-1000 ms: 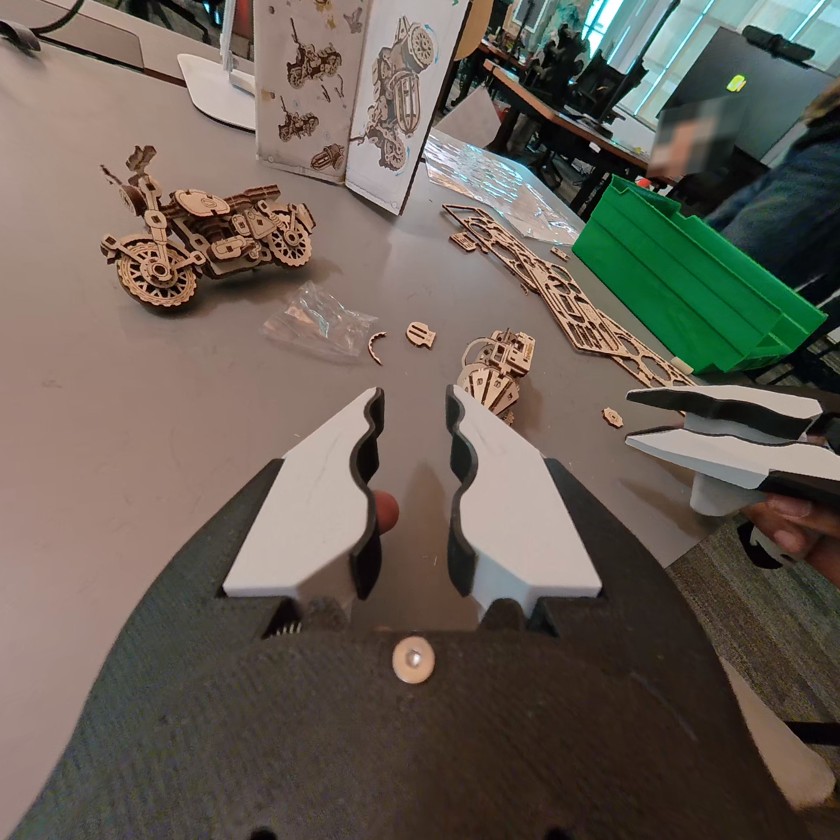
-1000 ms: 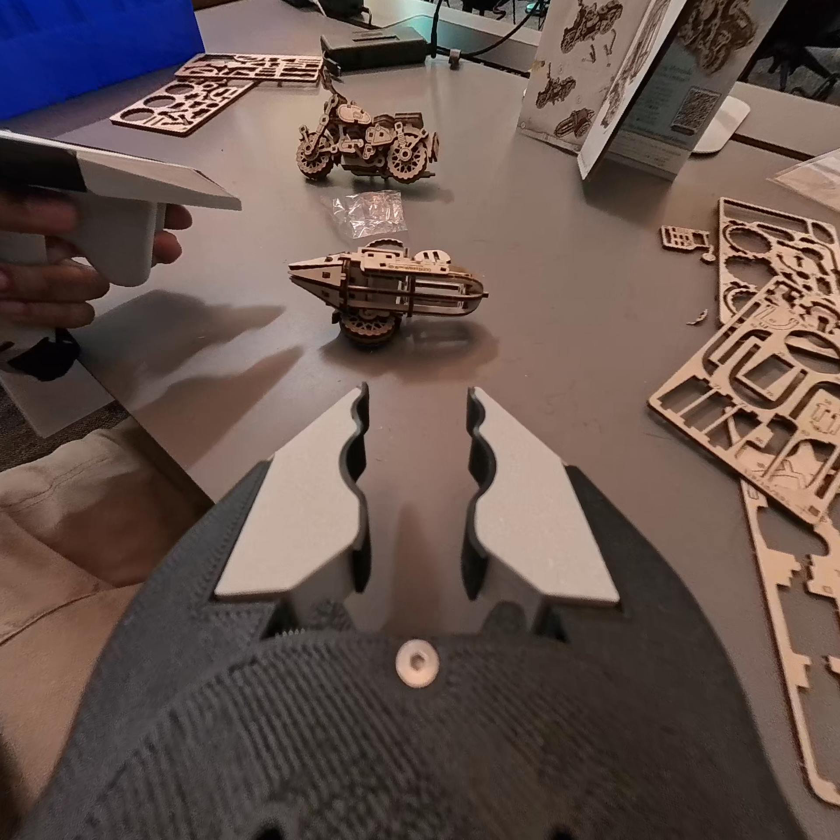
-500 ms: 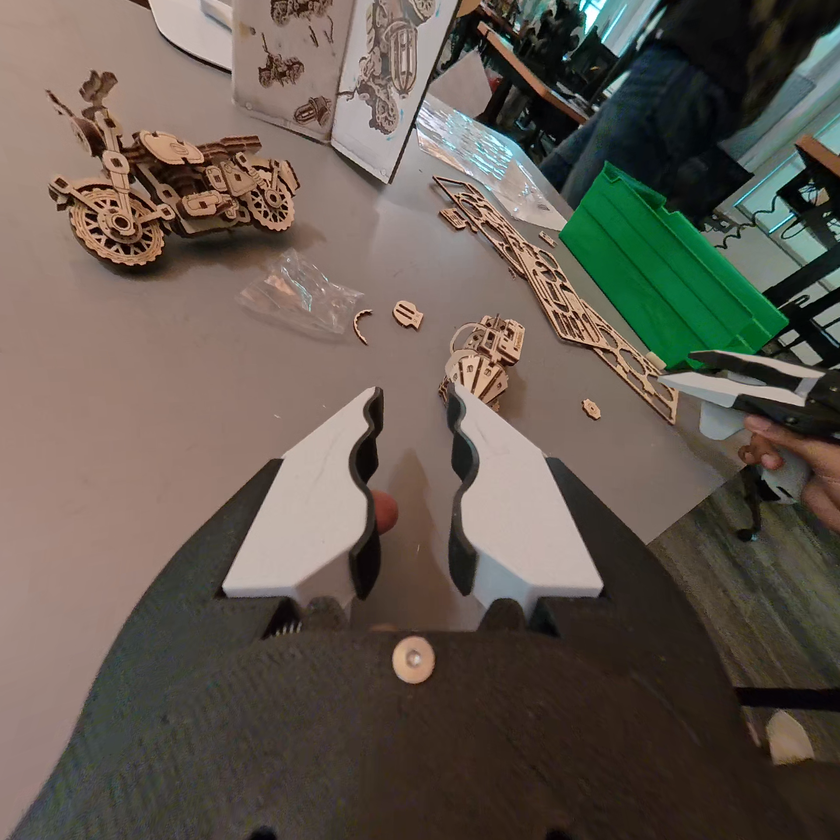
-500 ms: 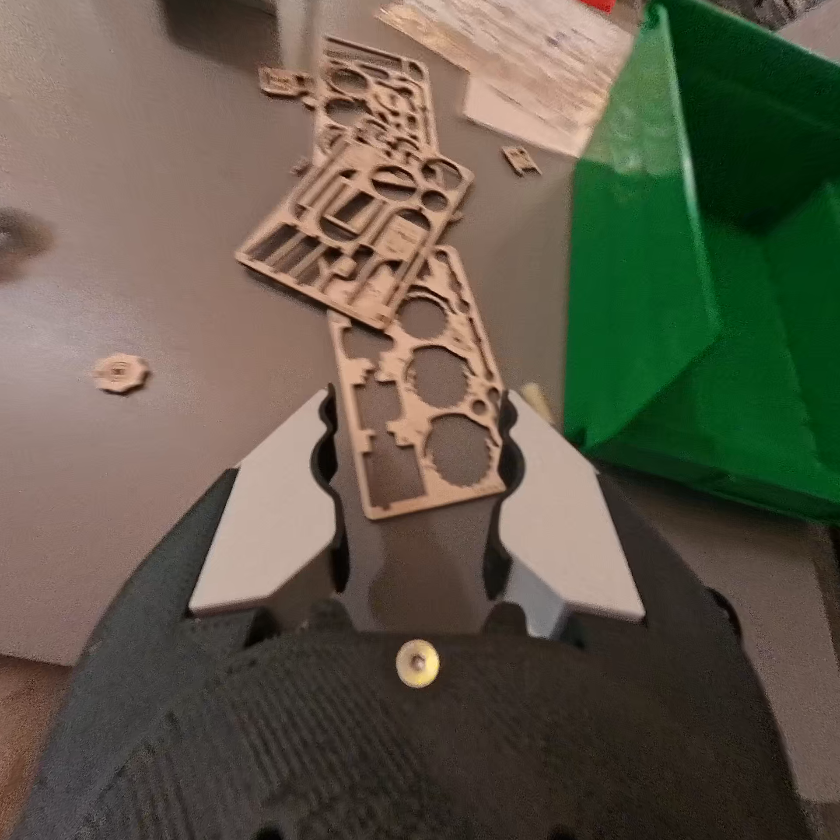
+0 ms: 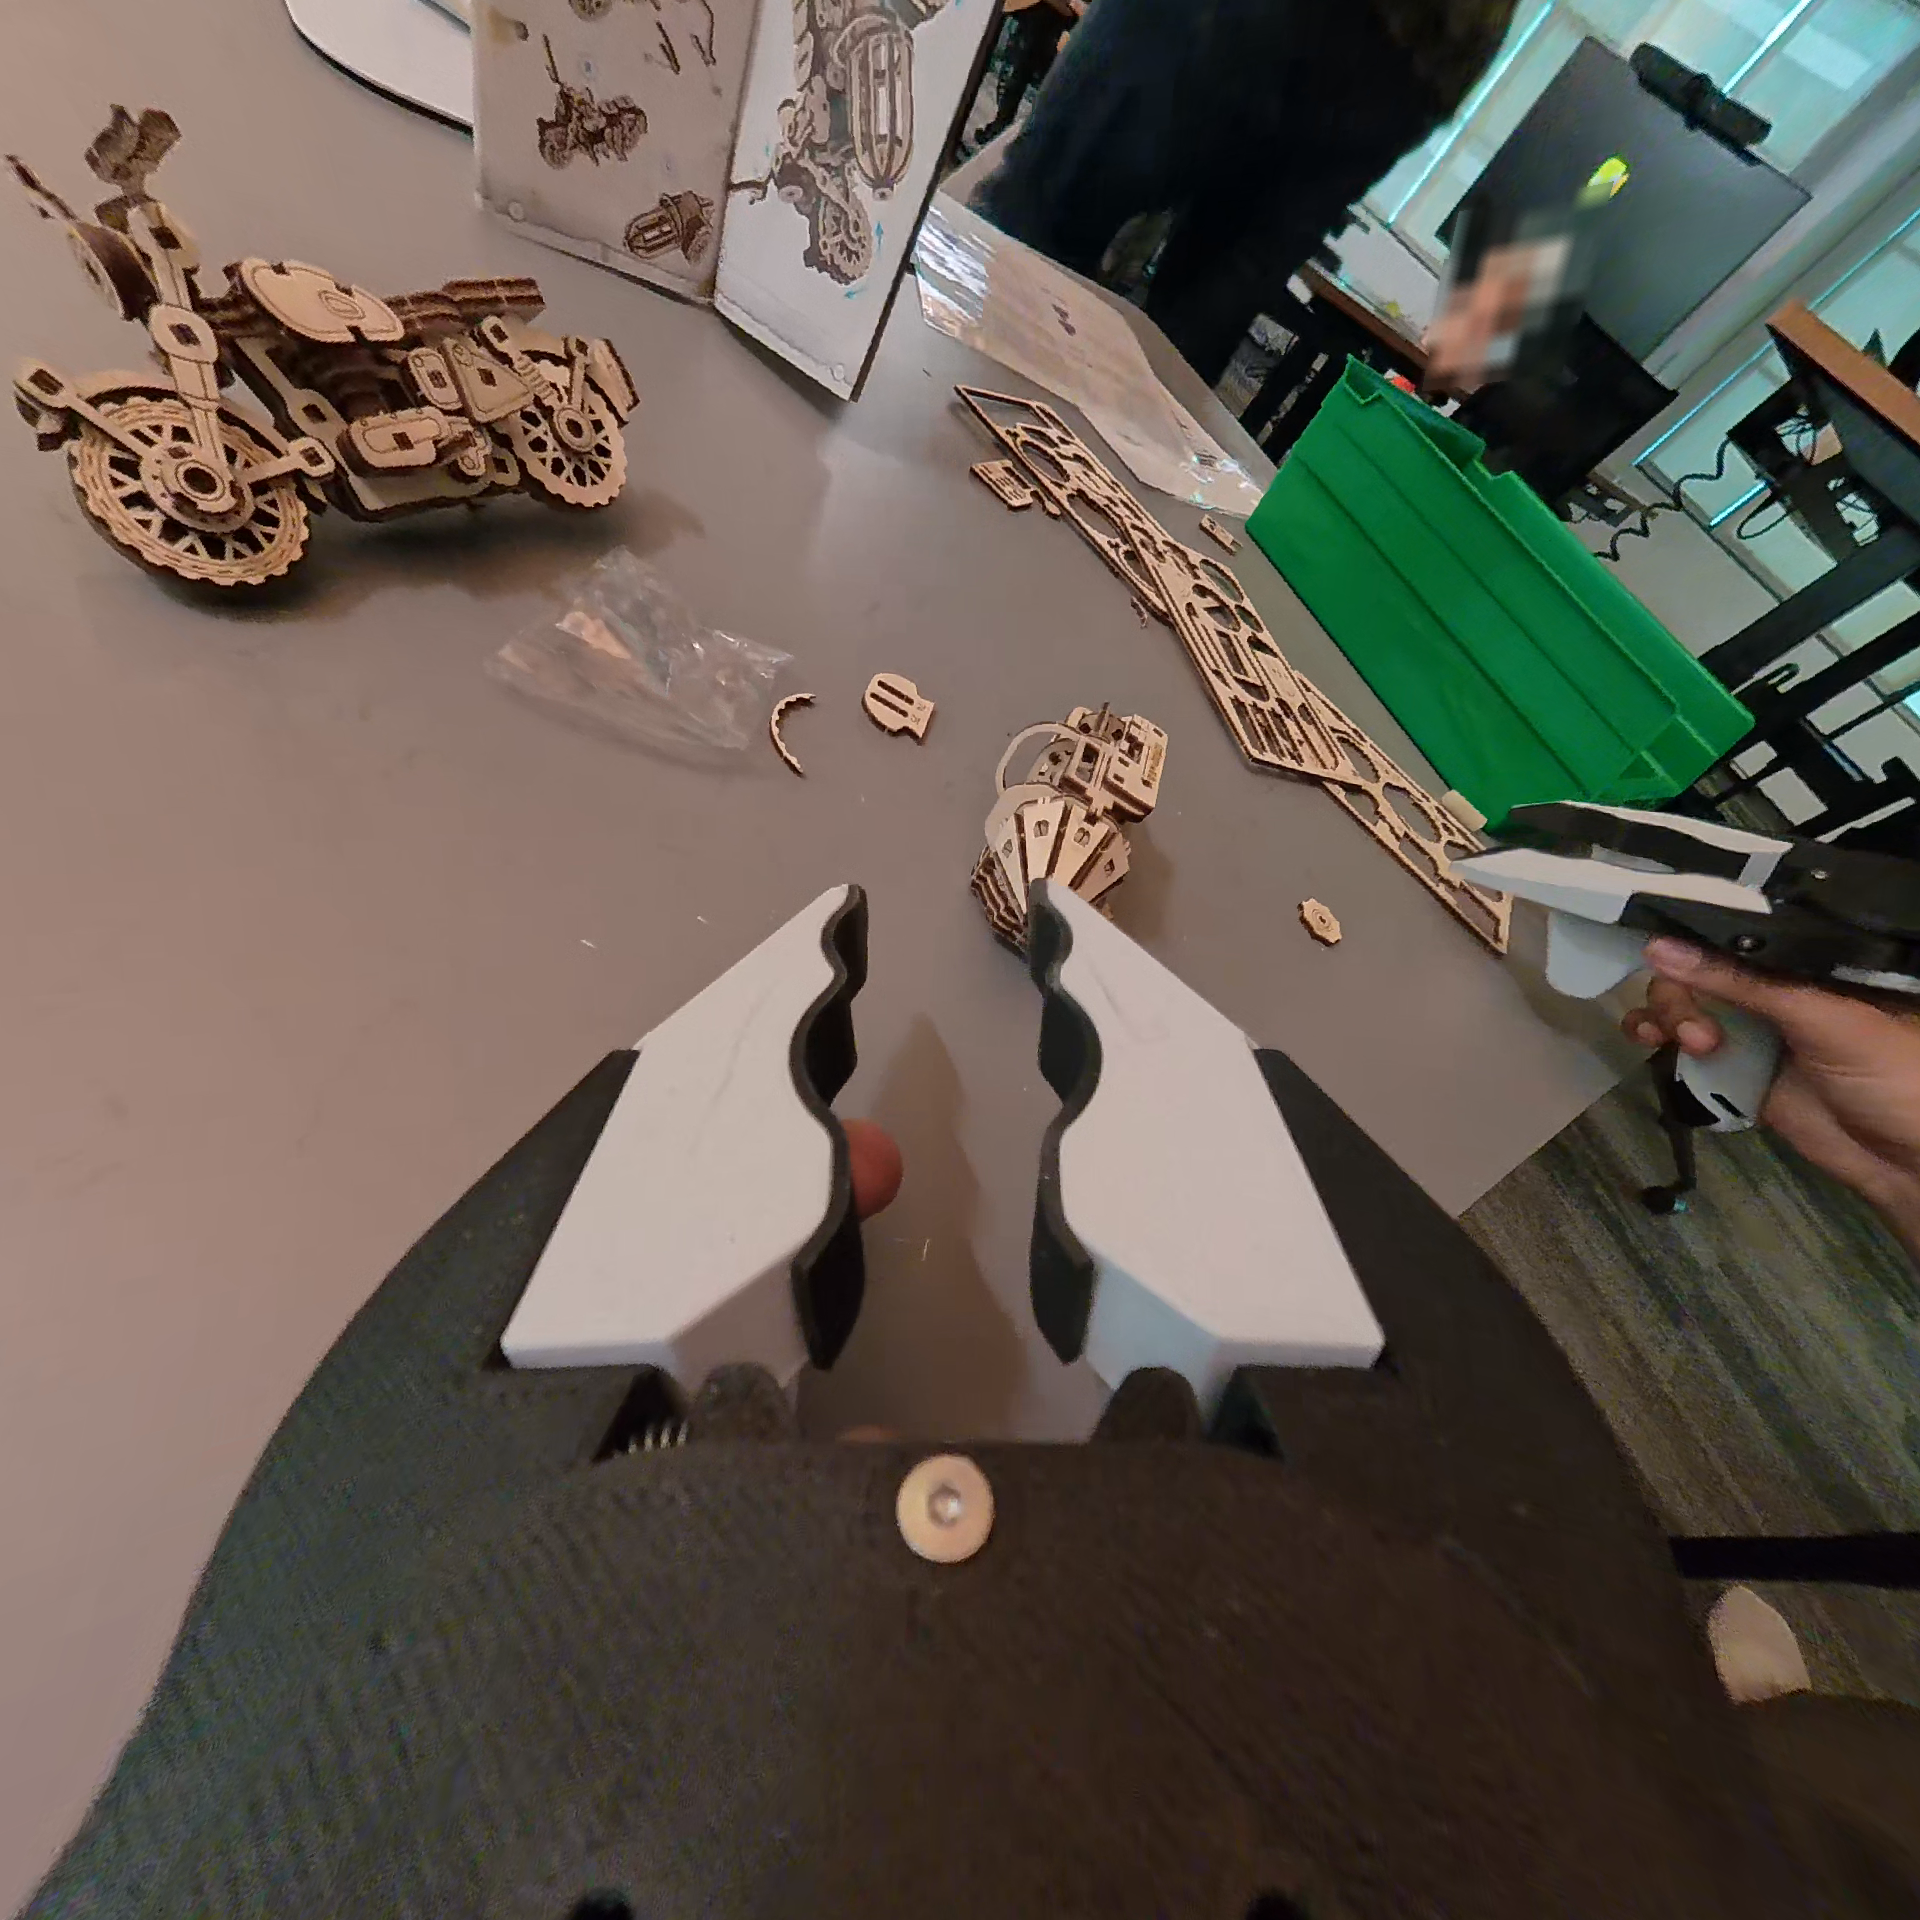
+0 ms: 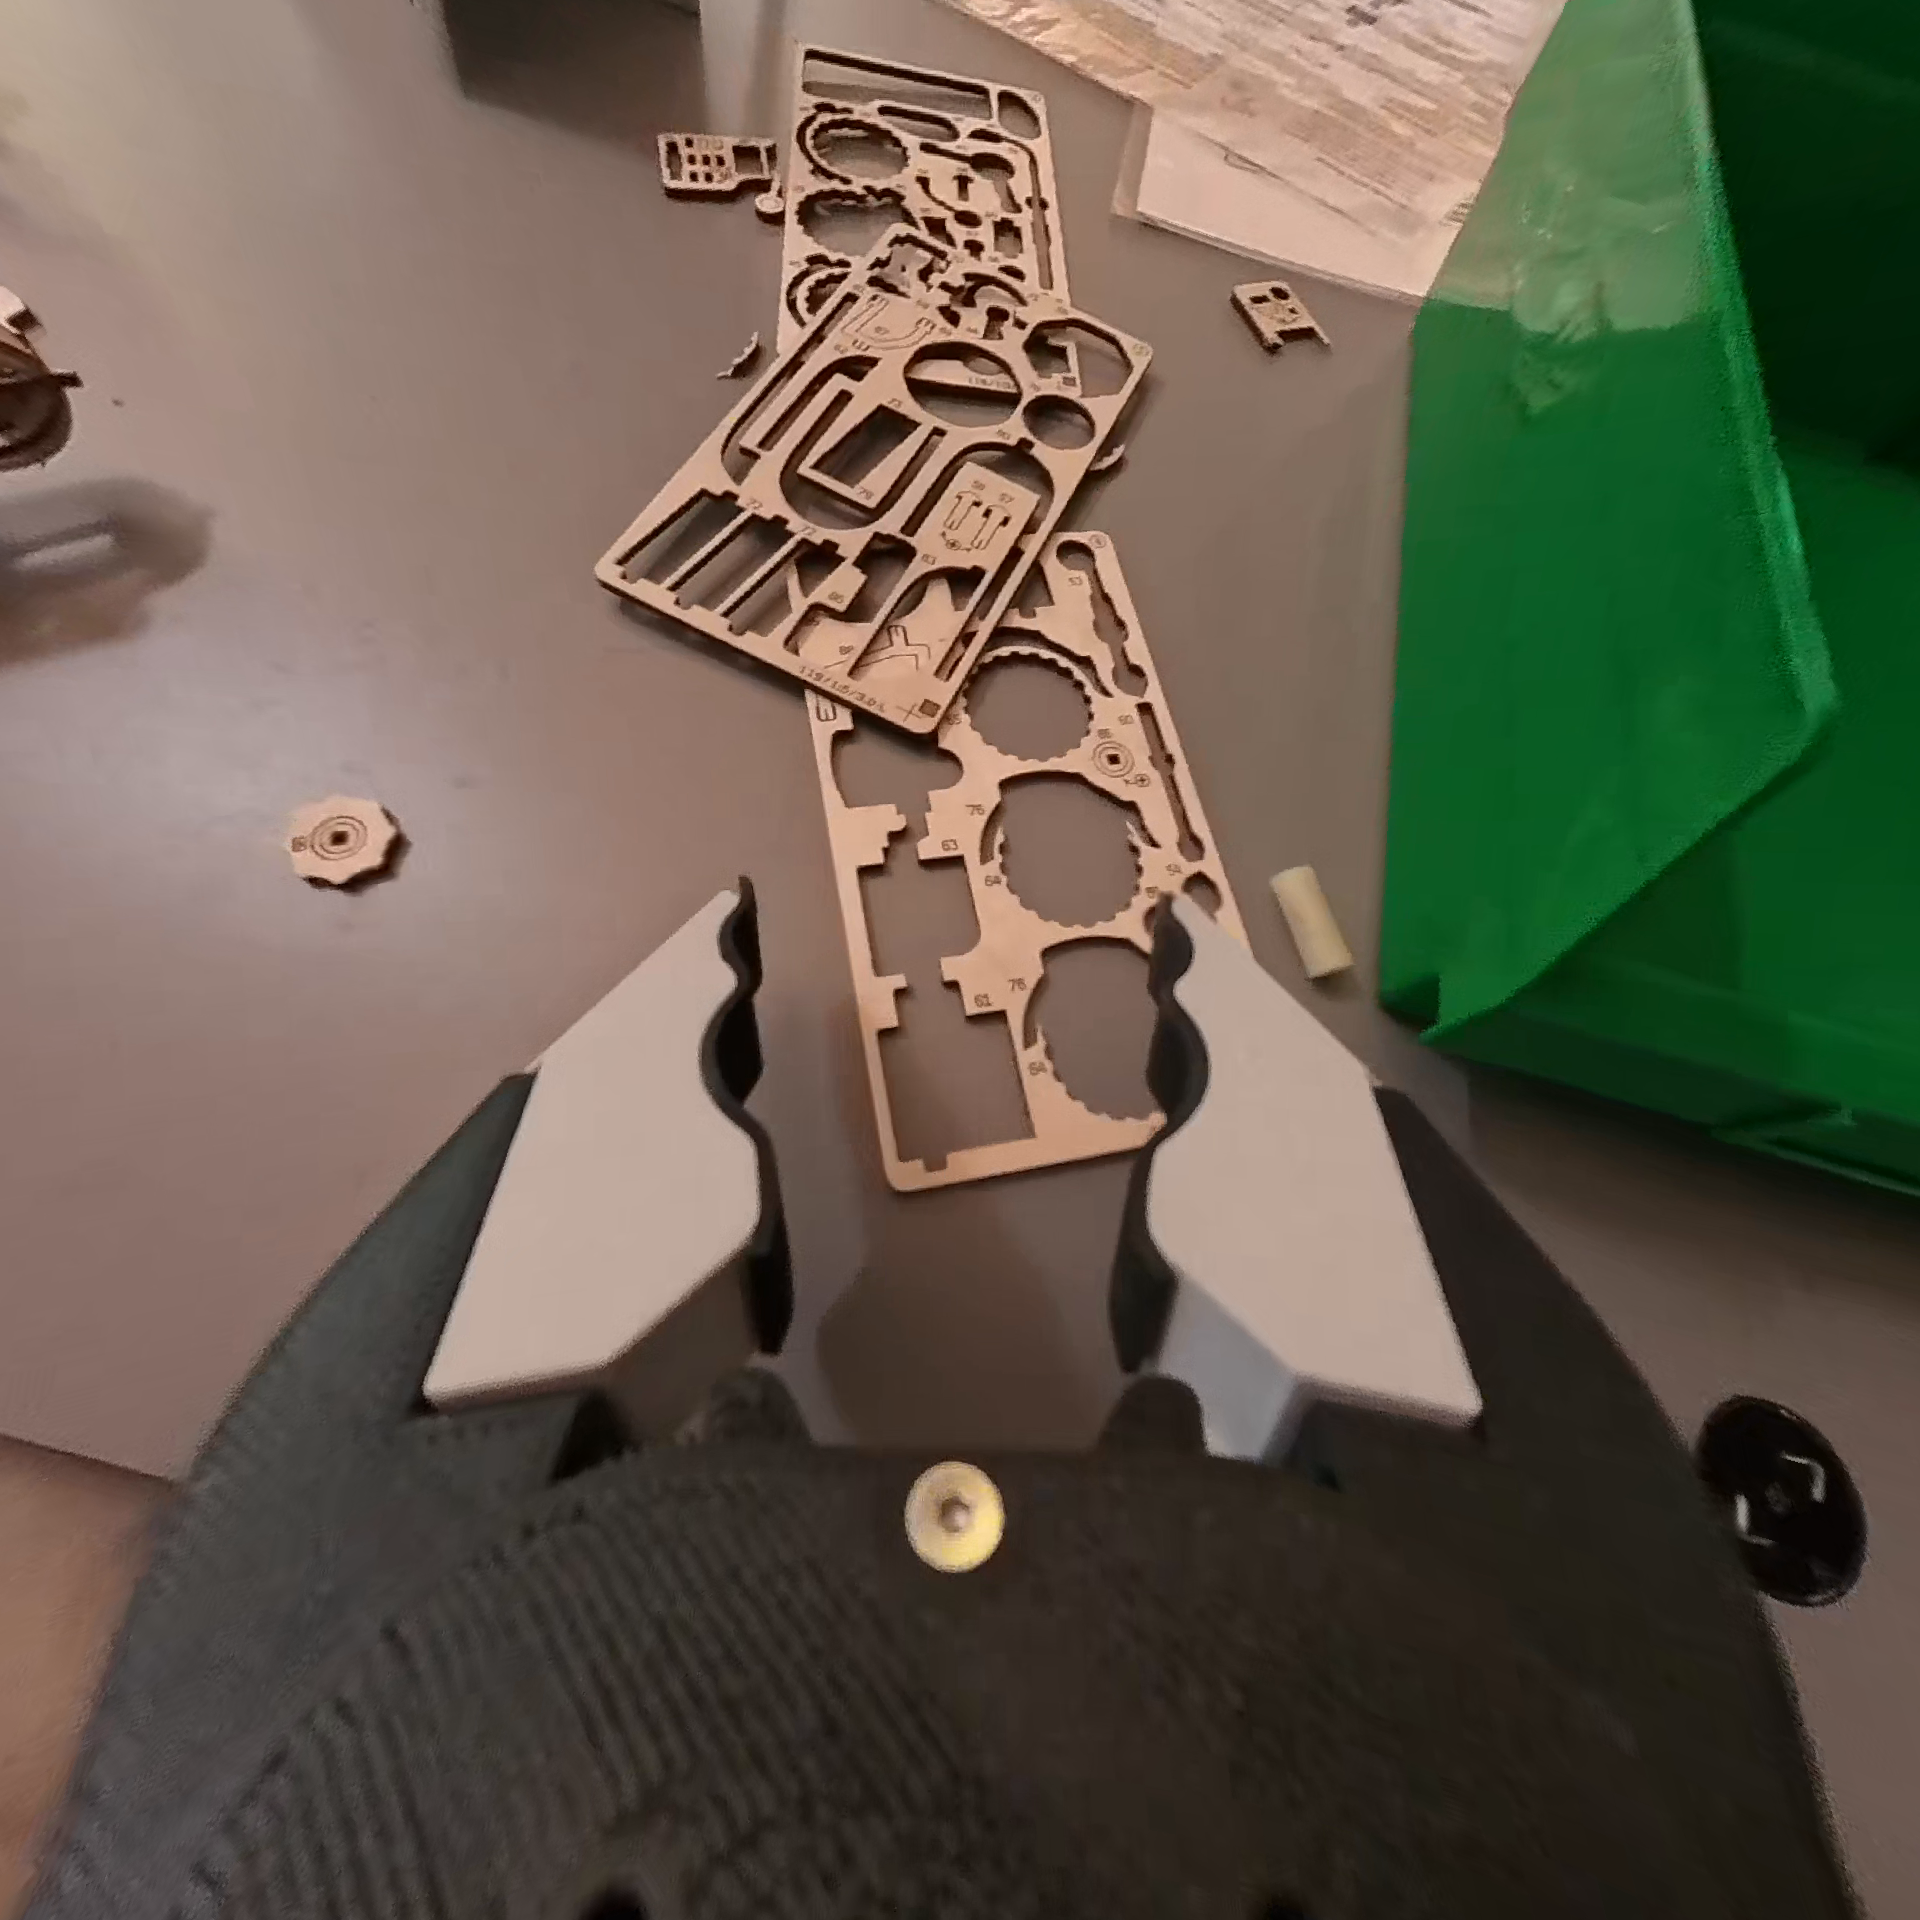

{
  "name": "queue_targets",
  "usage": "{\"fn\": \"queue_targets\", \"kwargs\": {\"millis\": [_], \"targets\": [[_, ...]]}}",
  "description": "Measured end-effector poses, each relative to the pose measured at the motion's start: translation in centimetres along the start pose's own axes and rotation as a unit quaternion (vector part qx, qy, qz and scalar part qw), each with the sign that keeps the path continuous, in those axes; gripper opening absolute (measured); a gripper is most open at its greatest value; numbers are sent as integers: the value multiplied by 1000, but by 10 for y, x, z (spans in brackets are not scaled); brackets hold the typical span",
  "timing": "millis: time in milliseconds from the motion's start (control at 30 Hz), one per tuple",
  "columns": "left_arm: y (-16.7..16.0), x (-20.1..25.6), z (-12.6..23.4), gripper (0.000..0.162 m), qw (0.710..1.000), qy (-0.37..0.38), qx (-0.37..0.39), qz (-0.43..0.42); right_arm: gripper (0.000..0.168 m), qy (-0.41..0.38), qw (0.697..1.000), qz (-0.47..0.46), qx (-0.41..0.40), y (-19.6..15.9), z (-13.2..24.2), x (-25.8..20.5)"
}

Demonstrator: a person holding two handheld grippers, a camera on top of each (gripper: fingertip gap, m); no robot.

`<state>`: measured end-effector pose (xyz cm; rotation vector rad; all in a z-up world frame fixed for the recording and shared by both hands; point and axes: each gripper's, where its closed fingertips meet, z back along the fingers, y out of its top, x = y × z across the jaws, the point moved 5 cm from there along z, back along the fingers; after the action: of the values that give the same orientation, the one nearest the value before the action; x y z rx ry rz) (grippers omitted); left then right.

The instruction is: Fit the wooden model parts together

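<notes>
A partly built wooden sidecar model (image 5: 1070, 810) lies on the grey table just beyond my left gripper (image 5: 945, 904), which is open and empty above the table. A small wooden cog (image 5: 1320, 921) lies to its right and also shows in the right wrist view (image 6: 343, 842). Two small loose parts (image 5: 899, 707) lie behind the sidecar. My right gripper (image 6: 956, 914) is open wide and empty, hovering over punched-out wooden part sheets (image 6: 997, 852). It also shows at the right in the left wrist view (image 5: 1496, 847).
A finished wooden motorcycle (image 5: 312, 416) stands at the far left. A clear plastic bag (image 5: 634, 665) lies in front of it. An open instruction booklet (image 5: 727, 135) stands behind. A green bin (image 6: 1683, 582) sits close on the right of the sheets, with a small cream peg (image 6: 1311, 921) beside it. The table edge (image 5: 1538, 1132) is near. The small wooden cog (image 5: 1320, 921) is about 9 cm from my right fingertips. My right wrist view (image 6: 328, 842) looks at it from another angle.
My right gripper has swung from the sidecar to the part sheets by the green bin and opened wider. My left gripper has moved slightly closer to the sidecar.
</notes>
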<state>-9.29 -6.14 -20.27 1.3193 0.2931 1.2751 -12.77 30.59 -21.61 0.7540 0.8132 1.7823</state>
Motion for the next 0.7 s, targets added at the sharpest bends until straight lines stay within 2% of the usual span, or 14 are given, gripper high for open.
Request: {"fn": "queue_targets", "kwargs": {"millis": [400, 700], "targets": [[0, 9, 3, 31, 1000, -23, -2, -6, 74, 16, 1000, -11, 8, 3, 2, -11], [12, 23, -8, 37, 993, -115, 14, 1, 76, -19, 999, 25, 22, 4, -9, 7]]}}
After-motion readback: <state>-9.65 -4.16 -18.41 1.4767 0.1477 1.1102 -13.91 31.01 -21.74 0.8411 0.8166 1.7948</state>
